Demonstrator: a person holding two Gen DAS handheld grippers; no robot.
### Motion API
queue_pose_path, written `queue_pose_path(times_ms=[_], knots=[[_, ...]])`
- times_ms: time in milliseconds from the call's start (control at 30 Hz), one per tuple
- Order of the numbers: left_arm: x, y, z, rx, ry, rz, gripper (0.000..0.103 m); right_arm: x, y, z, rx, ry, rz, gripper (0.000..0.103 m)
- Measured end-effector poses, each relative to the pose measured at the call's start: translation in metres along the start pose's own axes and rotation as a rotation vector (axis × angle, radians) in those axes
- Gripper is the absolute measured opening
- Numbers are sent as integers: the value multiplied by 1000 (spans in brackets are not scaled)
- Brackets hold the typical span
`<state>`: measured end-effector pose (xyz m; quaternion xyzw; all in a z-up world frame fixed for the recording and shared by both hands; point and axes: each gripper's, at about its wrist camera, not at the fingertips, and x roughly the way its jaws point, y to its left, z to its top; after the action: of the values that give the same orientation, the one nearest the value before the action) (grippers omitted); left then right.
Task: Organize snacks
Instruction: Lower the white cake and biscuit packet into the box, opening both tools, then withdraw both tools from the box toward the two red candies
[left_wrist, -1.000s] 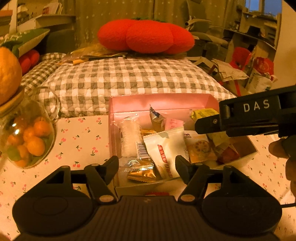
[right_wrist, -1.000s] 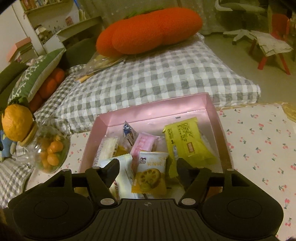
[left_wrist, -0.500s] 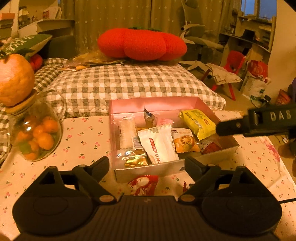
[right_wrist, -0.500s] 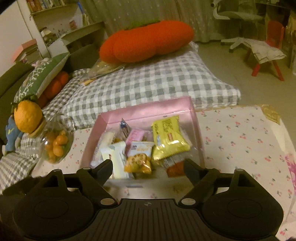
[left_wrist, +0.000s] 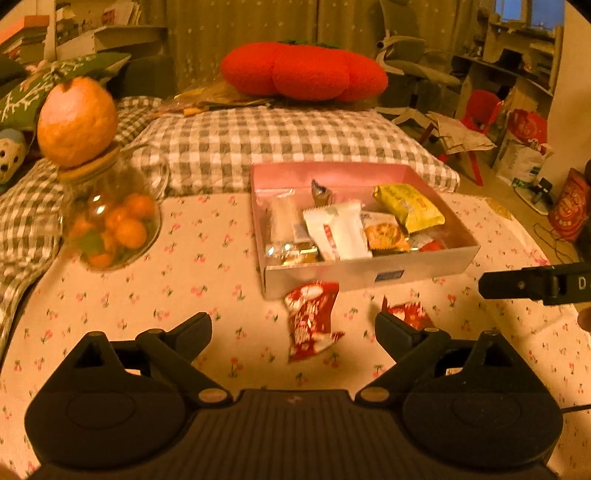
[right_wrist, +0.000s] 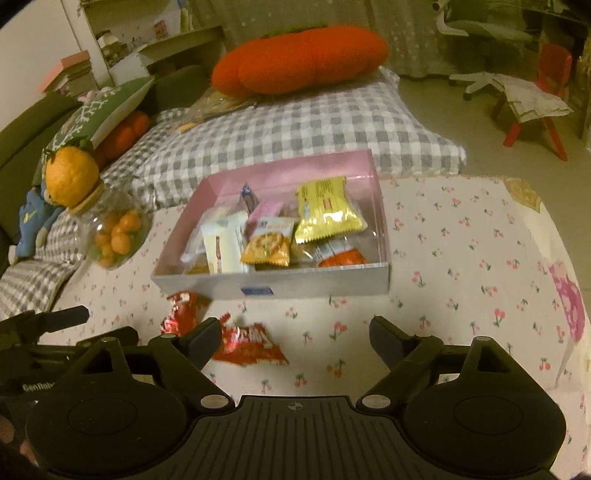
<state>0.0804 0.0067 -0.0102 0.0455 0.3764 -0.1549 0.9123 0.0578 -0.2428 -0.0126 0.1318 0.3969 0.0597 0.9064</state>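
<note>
Distance from the box (left_wrist: 369, 275) has grown since a second ago: it sat right between my left gripper (left_wrist: 293, 328) fingers, now it lies at twelve o'clock beyond them, and two red packets on the cloth (left_wrist: 184, 295) have come into view. Both my jaws have just been opening and stand released, empty. "D" shows on my right gripper (right_wrist: 293, 332). One red packet (left_wrist: 312, 321) lies between my left fingers; the other (right_wrist: 247, 345) touches my right gripper's nine o'clock finger.
</note>
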Motion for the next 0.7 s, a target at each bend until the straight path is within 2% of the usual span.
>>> queue_pose_path(times_ms=[367, 533, 700], knots=[[13, 0, -28, -84, 51, -26, 98, 4, 3, -30, -34, 12, -53, 90], [20, -1, -40, -111, 17, 24, 97, 15, 9, -40, -93, 46, -62, 90], [29, -6, -47, -85, 15, 22, 96, 27, 6, -52, -137, 91, -86, 90]])
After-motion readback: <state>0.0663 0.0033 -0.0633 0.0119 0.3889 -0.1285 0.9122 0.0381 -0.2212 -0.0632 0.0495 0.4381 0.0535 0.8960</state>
